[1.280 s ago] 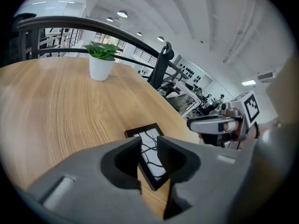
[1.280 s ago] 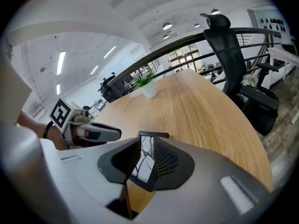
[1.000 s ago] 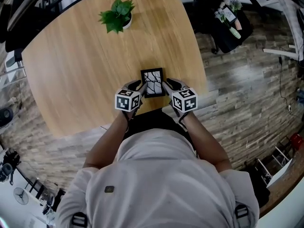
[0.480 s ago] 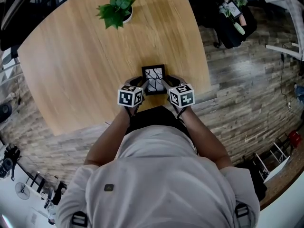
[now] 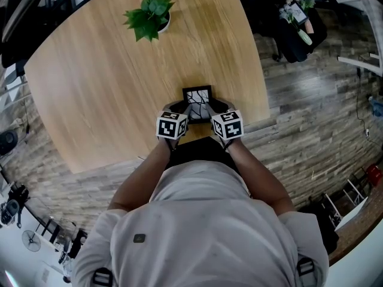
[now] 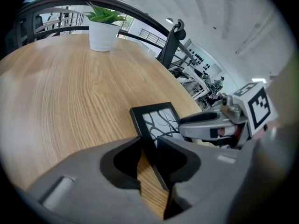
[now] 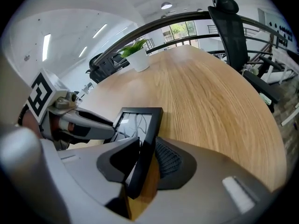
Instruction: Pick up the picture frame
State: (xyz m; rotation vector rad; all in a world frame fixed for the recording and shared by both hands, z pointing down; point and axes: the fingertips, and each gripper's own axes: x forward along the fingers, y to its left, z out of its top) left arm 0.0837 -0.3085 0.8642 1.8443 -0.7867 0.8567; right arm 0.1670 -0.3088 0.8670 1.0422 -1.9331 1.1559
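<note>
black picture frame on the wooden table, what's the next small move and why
Probably finish closing both grippers: the left gripper and right gripper each straddle a side edge of the black picture frame, jaws just closing, not yet pinching.

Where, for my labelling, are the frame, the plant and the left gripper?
Frame (image 5: 197, 97): head view, on its printed middle.
Plant (image 5: 149, 14): head view, on its leaves.
Left gripper (image 6: 149, 146): left gripper view, midway between its fingertips, at the frame's edge.
</note>
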